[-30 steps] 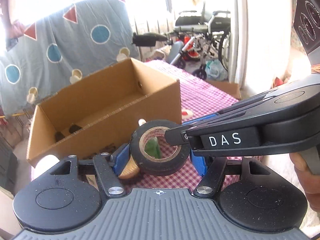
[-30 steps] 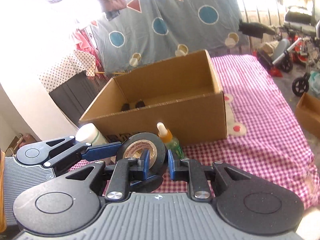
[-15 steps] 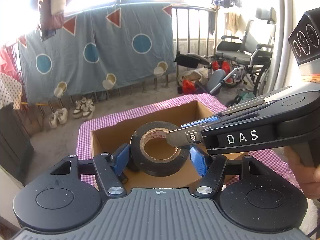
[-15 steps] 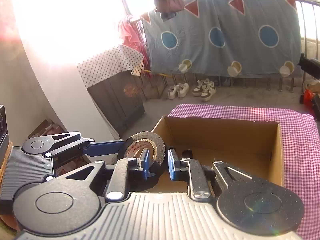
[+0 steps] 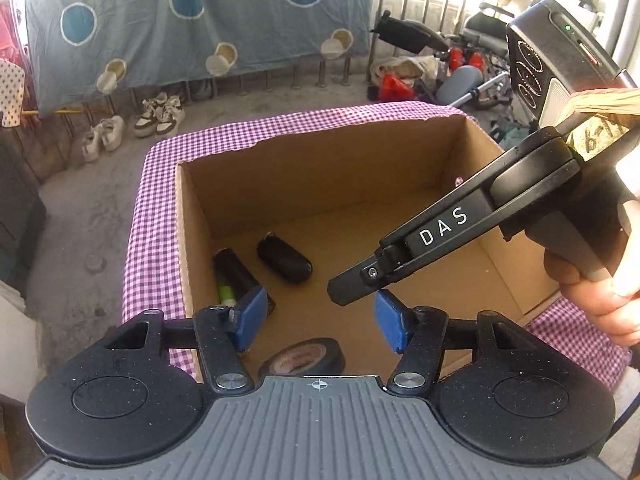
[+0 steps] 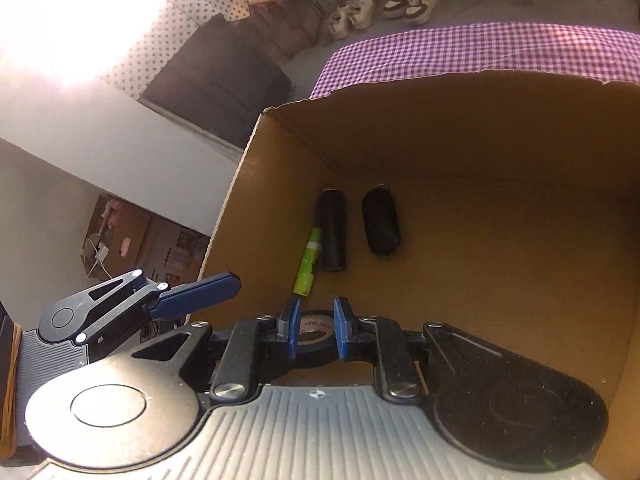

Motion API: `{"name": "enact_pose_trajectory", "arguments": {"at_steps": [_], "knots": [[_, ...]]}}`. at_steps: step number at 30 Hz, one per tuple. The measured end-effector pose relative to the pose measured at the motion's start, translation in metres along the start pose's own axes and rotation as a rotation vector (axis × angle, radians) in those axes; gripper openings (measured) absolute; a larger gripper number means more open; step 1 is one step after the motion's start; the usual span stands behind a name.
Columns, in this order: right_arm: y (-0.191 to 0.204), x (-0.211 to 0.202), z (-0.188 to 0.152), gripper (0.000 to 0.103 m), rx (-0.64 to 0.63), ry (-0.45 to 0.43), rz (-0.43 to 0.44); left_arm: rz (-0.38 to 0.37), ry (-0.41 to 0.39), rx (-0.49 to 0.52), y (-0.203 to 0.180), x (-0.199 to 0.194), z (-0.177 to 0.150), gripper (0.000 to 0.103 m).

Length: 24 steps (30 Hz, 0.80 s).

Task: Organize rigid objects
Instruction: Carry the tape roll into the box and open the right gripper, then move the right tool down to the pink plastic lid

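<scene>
A black tape roll (image 5: 304,360) lies flat on the floor of the open cardboard box (image 5: 360,168), near its front wall; the right wrist view shows it (image 6: 316,340) below and between the right fingers. My left gripper (image 5: 318,318) is open and empty above the box. My right gripper (image 6: 314,326) is open a little and holds nothing; its finger (image 5: 420,256) reaches over the box from the right. A black cylinder (image 6: 332,232), a green tube (image 6: 308,262) and a black case (image 6: 380,220) lie in the box.
The box stands on a purple checked tablecloth (image 5: 152,208). The box walls (image 6: 248,184) rise around both grippers. The left gripper's blue finger (image 6: 196,294) hangs at the box's left edge. Shoes (image 5: 132,124) and a wheelchair (image 5: 480,64) stand on the floor beyond the table.
Both grippers carried the tape roll over the box and tilted down. Both have let go, and the roll now lies on the box floor.
</scene>
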State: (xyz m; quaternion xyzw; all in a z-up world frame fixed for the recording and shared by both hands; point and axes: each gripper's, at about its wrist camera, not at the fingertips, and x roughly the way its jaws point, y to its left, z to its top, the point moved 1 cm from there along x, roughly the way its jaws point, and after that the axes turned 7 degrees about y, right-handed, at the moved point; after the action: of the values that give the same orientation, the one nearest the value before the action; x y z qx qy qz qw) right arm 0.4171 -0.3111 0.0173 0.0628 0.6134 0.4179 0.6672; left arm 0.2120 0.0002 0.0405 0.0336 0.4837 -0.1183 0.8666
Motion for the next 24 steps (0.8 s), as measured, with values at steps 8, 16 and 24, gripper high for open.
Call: {"name": "enact_pose_trajectory", "arguments": {"at_steps": [8, 16, 24], "knots": [[-0.008, -0.006, -0.004, 0.020, 0.036, -0.001, 0.037, 0.004, -0.034, -0.027, 0.010, -0.013, -0.001, 0.060], [-0.007, -0.029, -0.017, 0.021, 0.049, -0.038, 0.031, -0.004, -0.120, -0.034, 0.012, -0.037, -0.012, 0.064], [0.024, -0.091, -0.076, 0.022, -0.015, -0.212, 0.110, -0.081, -0.214, -0.066, 0.016, -0.082, -0.048, 0.078]]}}
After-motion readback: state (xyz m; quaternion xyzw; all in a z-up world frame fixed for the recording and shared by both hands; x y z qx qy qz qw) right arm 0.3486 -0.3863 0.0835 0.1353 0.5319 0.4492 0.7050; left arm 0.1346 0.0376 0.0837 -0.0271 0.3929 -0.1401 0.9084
